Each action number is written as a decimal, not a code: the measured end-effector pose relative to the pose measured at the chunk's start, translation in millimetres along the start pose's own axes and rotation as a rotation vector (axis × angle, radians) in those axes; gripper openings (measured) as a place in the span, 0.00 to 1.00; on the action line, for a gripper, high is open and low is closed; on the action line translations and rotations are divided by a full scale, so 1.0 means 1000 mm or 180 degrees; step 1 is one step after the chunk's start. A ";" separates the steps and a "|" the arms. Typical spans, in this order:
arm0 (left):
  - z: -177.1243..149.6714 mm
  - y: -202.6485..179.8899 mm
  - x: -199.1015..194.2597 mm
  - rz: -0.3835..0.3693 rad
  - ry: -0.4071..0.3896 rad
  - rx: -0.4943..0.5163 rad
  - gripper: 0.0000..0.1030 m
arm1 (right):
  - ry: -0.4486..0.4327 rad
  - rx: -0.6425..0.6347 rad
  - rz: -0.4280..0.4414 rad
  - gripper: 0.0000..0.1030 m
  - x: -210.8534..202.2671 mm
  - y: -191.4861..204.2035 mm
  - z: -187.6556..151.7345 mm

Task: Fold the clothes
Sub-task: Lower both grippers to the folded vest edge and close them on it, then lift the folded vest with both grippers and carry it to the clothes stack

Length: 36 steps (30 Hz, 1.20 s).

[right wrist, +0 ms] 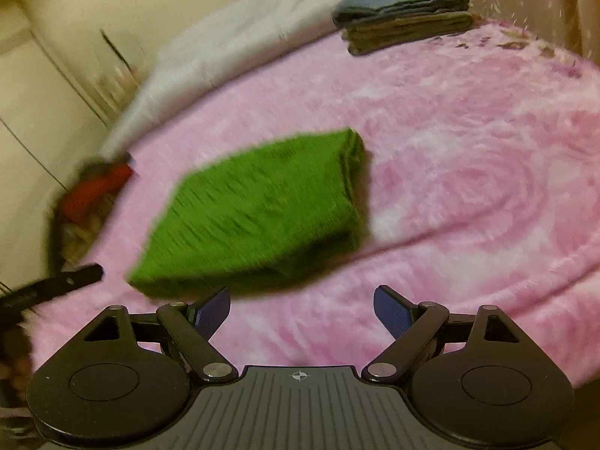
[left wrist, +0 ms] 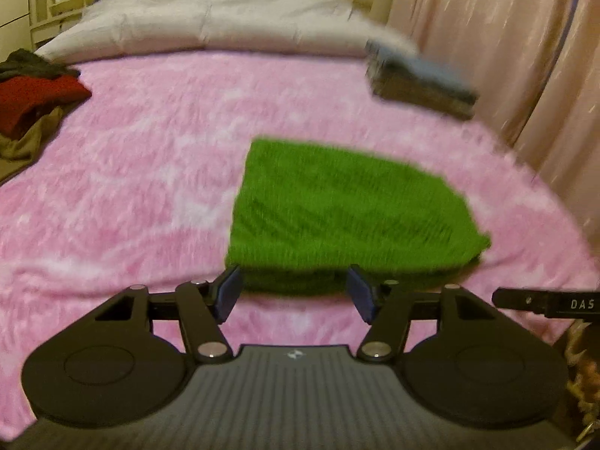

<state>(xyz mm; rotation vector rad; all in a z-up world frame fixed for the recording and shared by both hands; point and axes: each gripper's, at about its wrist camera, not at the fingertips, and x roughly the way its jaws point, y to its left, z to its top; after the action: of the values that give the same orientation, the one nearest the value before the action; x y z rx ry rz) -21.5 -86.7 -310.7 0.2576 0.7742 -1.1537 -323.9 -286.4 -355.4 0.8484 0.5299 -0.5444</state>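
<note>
My left tongs (left wrist: 294, 292) gape wide with nothing between them, facing the near edge of the green cloth (left wrist: 345, 210). My right tongs (right wrist: 302, 313) are spread too, empty, off the cloth's near right corner. The cloth lies folded mid-blanket (left wrist: 131, 172), the stack (right wrist: 405, 18) well beyond it. If I pinch only the top layer, I reckon the fold will peel open as I lift. Grab low and the fluffy blanket could come up too. Both views are blurred, so my aim is unsure.
</note>
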 end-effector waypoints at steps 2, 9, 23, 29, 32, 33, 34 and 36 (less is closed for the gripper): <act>0.006 0.011 -0.004 -0.0128 -0.0106 -0.0065 0.53 | -0.0091 0.0197 0.0195 0.84 -0.001 -0.012 0.009; 0.032 0.072 0.043 -0.0636 0.0032 -0.0923 0.53 | -0.0149 0.0673 0.0412 0.84 0.019 -0.046 0.039; 0.013 0.132 0.161 -0.1361 0.0745 -0.1815 0.47 | 0.0536 0.1066 0.0802 0.60 0.098 -0.093 0.083; 0.020 0.134 0.192 -0.1631 0.1007 -0.1838 0.45 | 0.0831 0.0994 0.1127 0.59 0.140 -0.085 0.092; 0.028 0.130 0.207 -0.1732 0.1152 -0.1767 0.42 | 0.0853 0.1016 0.1096 0.38 0.155 -0.079 0.089; 0.030 0.130 0.209 -0.1748 0.1175 -0.1774 0.36 | 0.0851 0.1070 0.1063 0.35 0.154 -0.079 0.089; 0.030 0.130 0.209 -0.1756 0.1186 -0.1795 0.34 | 0.0844 0.1130 0.1033 0.34 0.152 -0.079 0.089; 0.032 0.130 0.208 -0.1748 0.1199 -0.1830 0.28 | 0.0839 0.1186 0.0937 0.31 0.146 -0.076 0.091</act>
<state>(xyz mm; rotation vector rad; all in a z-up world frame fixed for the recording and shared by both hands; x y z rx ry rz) 145.8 -201.3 -451.6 -0.2462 1.5361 -1.3483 -244.5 -435.5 -438.9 1.3411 0.5380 -0.2626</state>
